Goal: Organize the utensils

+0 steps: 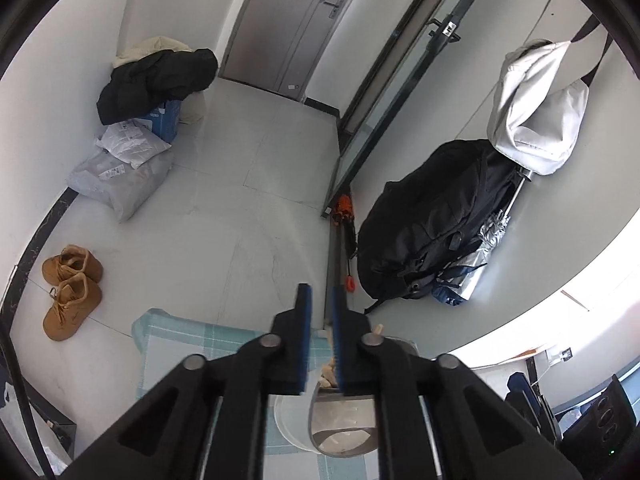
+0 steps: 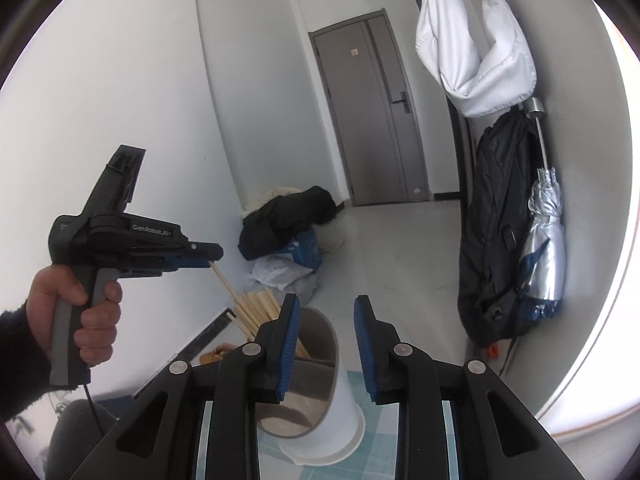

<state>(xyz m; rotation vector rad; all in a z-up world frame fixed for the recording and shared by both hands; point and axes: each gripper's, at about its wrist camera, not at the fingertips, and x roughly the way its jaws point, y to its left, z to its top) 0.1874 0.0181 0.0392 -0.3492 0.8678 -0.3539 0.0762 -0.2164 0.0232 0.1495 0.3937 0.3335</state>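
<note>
In the tall white plastic cup on the checked worktop, light, stiff, slippery pale wooden chopsticks lean; left tongs pinch one's top, right tongs gape empty.

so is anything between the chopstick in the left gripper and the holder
Nothing visible. The chopstick runs from the shut left gripper straight down to the other chopsticks standing in the white holder. The open right gripper sits nearer the camera, off that line.
</note>
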